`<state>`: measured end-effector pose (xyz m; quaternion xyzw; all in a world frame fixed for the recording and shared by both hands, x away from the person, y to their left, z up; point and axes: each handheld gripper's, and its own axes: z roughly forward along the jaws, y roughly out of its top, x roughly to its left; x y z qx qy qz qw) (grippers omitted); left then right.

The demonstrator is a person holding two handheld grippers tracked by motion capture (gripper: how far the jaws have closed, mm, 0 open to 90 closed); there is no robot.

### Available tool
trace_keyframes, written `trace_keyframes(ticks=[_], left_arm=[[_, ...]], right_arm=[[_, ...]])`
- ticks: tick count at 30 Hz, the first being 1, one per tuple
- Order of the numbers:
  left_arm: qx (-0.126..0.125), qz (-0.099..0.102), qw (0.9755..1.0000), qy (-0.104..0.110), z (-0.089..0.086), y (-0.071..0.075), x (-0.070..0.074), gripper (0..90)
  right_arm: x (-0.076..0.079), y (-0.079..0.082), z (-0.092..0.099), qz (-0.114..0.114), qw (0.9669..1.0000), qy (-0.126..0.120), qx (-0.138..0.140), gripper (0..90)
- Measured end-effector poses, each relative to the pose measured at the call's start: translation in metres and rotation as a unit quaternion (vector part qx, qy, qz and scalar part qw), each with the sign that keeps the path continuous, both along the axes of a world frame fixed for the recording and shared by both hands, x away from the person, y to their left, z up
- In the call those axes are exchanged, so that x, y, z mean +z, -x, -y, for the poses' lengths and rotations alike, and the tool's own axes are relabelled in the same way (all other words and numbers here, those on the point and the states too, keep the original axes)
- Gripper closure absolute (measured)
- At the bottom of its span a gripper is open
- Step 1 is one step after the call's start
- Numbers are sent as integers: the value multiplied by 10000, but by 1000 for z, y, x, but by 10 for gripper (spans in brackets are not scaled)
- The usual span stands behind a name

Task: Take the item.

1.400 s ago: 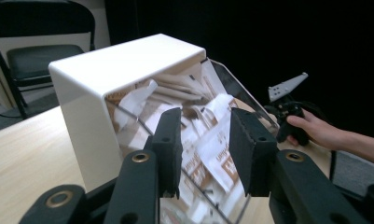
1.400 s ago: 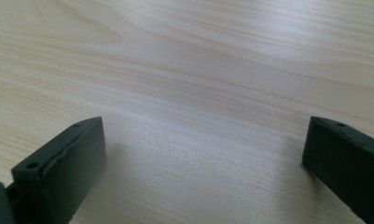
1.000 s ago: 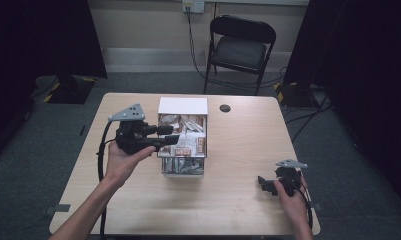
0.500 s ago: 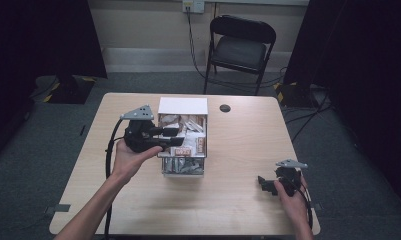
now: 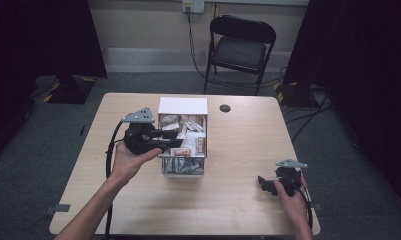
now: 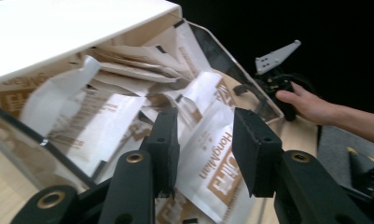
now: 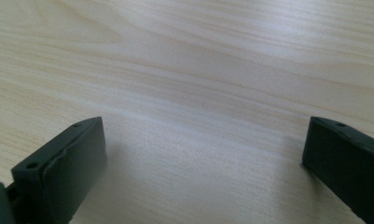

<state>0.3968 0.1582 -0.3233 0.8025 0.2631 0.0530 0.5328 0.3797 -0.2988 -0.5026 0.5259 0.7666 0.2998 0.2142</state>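
Left tool (image 6: pixel 201 154) now over the box (image 5: pixel 183 106), jaws narrowing around "HongMian" sachet (image 6: pixel 212 163), unpinched.

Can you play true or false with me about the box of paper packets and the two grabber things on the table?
1. The left gripper reaches over the clear box of packets. True.
2. The right gripper is holding a packet. False: its jaws stand wide open over bare table.
3. The box is full of red balls. False: it holds white paper packets.
4. A black folding chair stands behind the table. True.
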Motion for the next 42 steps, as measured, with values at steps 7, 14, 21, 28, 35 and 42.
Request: trace_keyframes(ticks=[7, 14, 21, 28, 35, 42], left_arm=[[-167, 74, 9997, -131, 4, -1, -2, 717], [-267, 110, 9996, 78, -2, 2, 3, 894], [-594, 28, 9980, 225, 0, 11, 9, 900], [-755, 31, 9971, 45, 17, 16, 8, 844], [-772, -84, 9970, 3, 23, 9, -1, 724], [-886, -73, 9960, -33, 27, 10, -4, 754]], right_arm=[[0, 0, 0, 1, 10000, 1, 0, 0], [0, 0, 0, 0, 10000, 0, 1, 0], [0, 0, 0, -1, 10000, -1, 4, 0], [0, 0, 0, 0, 10000, 0, 6, 0], [0, 0, 0, -11, 10000, -7, 1, 0], [0, 0, 0, -12, 10000, -8, 2, 0]])
